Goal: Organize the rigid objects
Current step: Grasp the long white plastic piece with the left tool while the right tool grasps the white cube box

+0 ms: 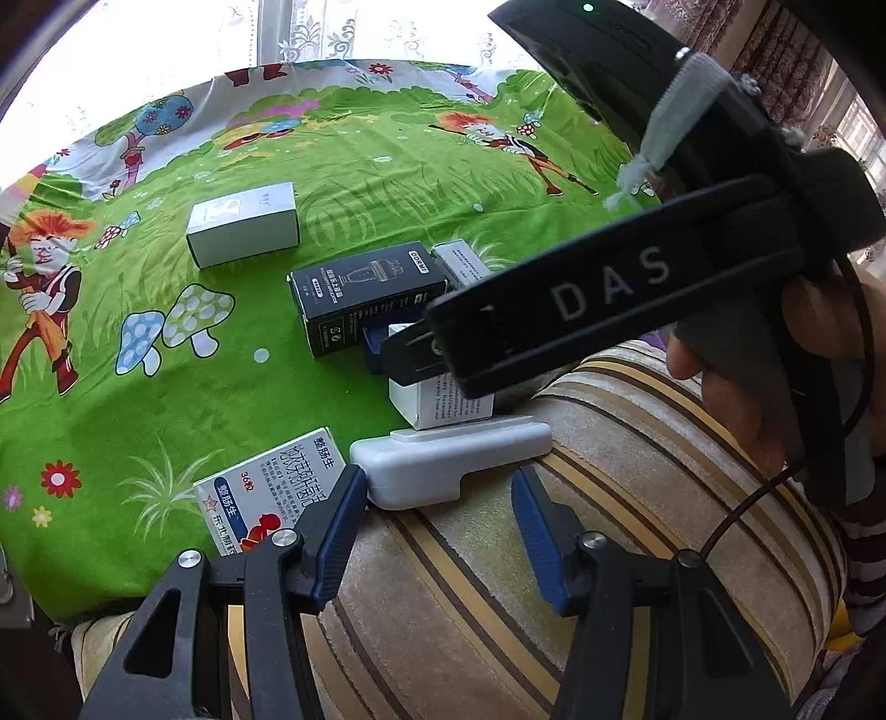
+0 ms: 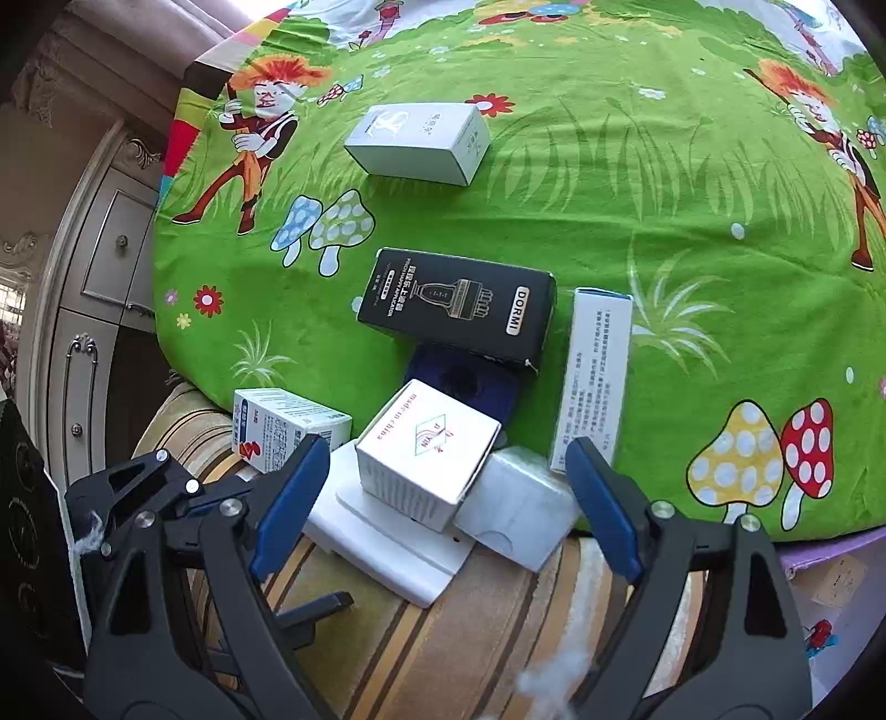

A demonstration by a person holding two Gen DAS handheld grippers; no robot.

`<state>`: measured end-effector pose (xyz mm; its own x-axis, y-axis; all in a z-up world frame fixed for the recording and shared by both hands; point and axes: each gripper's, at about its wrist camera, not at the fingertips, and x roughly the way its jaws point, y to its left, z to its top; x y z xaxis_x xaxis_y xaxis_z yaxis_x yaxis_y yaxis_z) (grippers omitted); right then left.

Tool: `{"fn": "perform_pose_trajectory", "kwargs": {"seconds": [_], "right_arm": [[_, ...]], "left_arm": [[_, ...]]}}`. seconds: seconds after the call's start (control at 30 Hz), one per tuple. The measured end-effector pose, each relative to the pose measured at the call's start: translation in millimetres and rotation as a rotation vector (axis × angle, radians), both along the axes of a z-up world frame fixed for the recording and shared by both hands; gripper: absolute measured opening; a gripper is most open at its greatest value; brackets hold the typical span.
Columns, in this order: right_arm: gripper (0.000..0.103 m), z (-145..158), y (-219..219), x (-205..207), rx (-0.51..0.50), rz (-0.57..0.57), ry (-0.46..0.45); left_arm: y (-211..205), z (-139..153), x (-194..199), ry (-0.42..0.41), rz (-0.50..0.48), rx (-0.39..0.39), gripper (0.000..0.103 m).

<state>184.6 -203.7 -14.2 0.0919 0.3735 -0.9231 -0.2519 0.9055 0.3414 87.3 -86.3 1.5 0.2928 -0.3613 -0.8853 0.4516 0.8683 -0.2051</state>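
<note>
The right gripper [image 2: 448, 498] hangs with jaws wide and empty straight over the white cube box [image 2: 429, 462], which sits between them; the left gripper [image 1: 440, 515], half-open and empty, lies further off.

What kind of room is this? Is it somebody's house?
Probably a room in someone's home. A cartoon mushroom cloth covers the surface, a lace curtain hangs at the window, and an ornate cream cabinet with drawers stands beside it.

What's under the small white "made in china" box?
The white box sits tilted on a flat white plastic piece, its far corner over a dark blue box. Anything directly beneath is covered.
</note>
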Motion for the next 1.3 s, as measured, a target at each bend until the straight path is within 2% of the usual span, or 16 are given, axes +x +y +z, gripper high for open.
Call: {"fn": "perform_pose_trajectory", "kwargs": {"seconds": [0.3,0.73,0.8,0.9,0.93,0.97,1.3], "right_arm": [[0.089,0,7,5,0.003,0.013,-0.009],[0.087,-9,16,9,0.023,0.051,0.062],[0.084,-15,16,10,0.012,0.048,0.077],[0.073,-22,18,11,0.006,0.054,0.095],[0.062,-25,18,10,0.001,0.056,0.101],[0.056,-26,18,10,-0.001,0.056,0.101],[0.056,-8,15,2,0.028,0.062,0.014]], "left_arm": [[-5,-3,0,-0.015,-0.005,0.028,0.056],[-7,-2,-3,-0.029,-0.005,0.037,0.055],[-7,-2,-2,-0.029,-0.005,0.037,0.055],[-7,-4,-1,-0.027,0.001,0.043,0.046],[-7,-4,0,-0.026,0.004,0.044,0.041],[-6,-4,0,-0.026,0.005,0.042,0.039],[1,4,-2,-0.063,0.019,0.013,0.039]]}}
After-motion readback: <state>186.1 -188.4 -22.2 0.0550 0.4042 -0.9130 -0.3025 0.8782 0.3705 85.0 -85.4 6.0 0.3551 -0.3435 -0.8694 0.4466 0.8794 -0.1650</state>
